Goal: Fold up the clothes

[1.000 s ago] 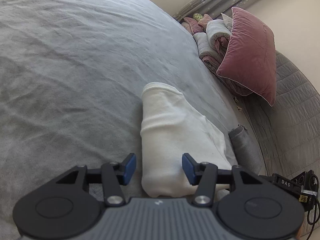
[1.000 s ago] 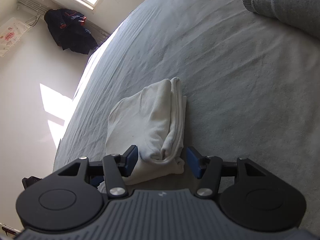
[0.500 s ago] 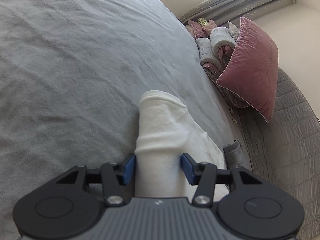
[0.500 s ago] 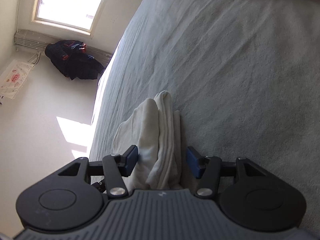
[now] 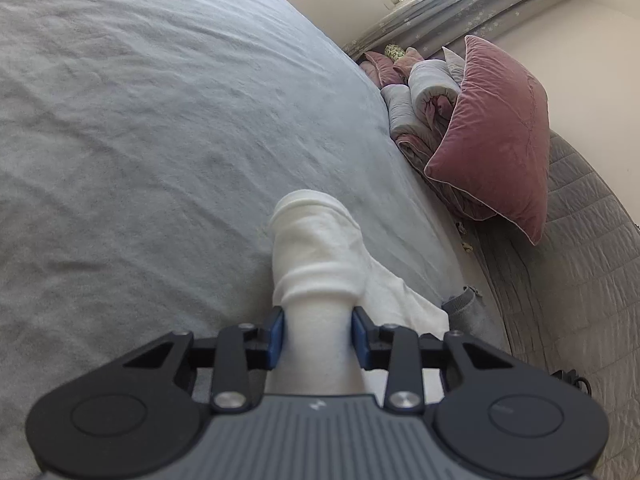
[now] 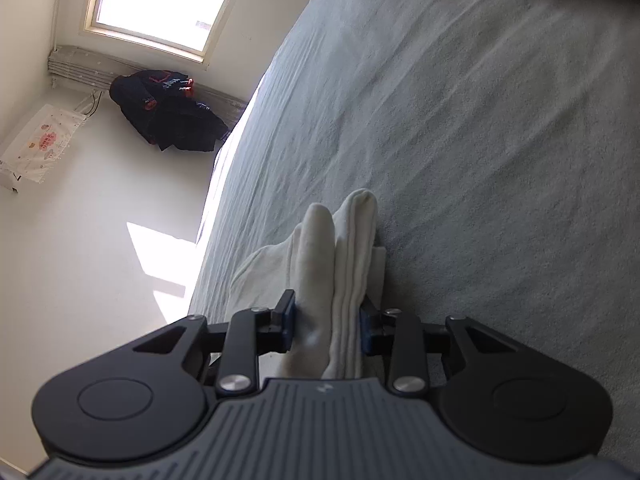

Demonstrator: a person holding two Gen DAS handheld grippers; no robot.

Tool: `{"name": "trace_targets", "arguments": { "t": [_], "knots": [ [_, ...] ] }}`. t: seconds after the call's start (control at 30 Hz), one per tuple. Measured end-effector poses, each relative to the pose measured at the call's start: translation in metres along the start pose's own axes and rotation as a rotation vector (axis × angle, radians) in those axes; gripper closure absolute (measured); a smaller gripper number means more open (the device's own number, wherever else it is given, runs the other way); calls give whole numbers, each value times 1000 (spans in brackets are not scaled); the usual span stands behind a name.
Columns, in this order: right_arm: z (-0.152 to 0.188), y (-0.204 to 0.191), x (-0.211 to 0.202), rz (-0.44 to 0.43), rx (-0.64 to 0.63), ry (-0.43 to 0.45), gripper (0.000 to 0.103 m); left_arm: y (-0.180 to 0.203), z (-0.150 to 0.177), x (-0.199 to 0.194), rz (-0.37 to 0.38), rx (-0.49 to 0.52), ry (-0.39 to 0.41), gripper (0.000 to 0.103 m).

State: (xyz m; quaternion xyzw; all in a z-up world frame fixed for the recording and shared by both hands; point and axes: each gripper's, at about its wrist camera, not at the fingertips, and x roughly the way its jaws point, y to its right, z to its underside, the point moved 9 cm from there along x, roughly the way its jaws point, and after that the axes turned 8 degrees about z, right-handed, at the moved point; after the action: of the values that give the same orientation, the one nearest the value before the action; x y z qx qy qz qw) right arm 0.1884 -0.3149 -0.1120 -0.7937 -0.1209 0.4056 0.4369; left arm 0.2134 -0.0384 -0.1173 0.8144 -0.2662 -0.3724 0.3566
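On the grey bed (image 5: pixel 140 128), my left gripper (image 5: pixel 318 332) and right gripper (image 6: pixel 328 330) are both closing their jaws on the folded white garment (image 5: pixel 316 248), whose long axis runs straight ahead between each pair.

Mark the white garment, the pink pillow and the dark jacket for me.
white garment (image 5: pixel 316 248), left wrist view, folded end.
pink pillow (image 5: pixel 496 136), left wrist view, front face.
dark jacket (image 6: pixel 168 114), right wrist view, middle of the heap.

light: bright daylight | source: blown-out window (image 6: pixel 158 4), second one top right in left view | glare: sun patch on floor (image 6: pixel 164 256) | shadows: soft across bed (image 5: pixel 160 128) | blur: near hand-held gripper bodies soft | distortion: strong fisheye bend, dark corners
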Motion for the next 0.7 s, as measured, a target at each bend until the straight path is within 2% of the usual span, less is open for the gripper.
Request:
{"name": "trace_targets", "arguments": {
  "t": [0.23,0.53,0.7],
  "knots": [
    [-34,-9,-46,12,-42,100,69,54,-8,28,64,37,-7,69],
    [-69,17,-118,101,-40,318,69,146,6,113,142,173,-98,70],
    [-110,30,-145,132,-42,373,69,186,22,155,179,190,-124,71]
  ]
}}
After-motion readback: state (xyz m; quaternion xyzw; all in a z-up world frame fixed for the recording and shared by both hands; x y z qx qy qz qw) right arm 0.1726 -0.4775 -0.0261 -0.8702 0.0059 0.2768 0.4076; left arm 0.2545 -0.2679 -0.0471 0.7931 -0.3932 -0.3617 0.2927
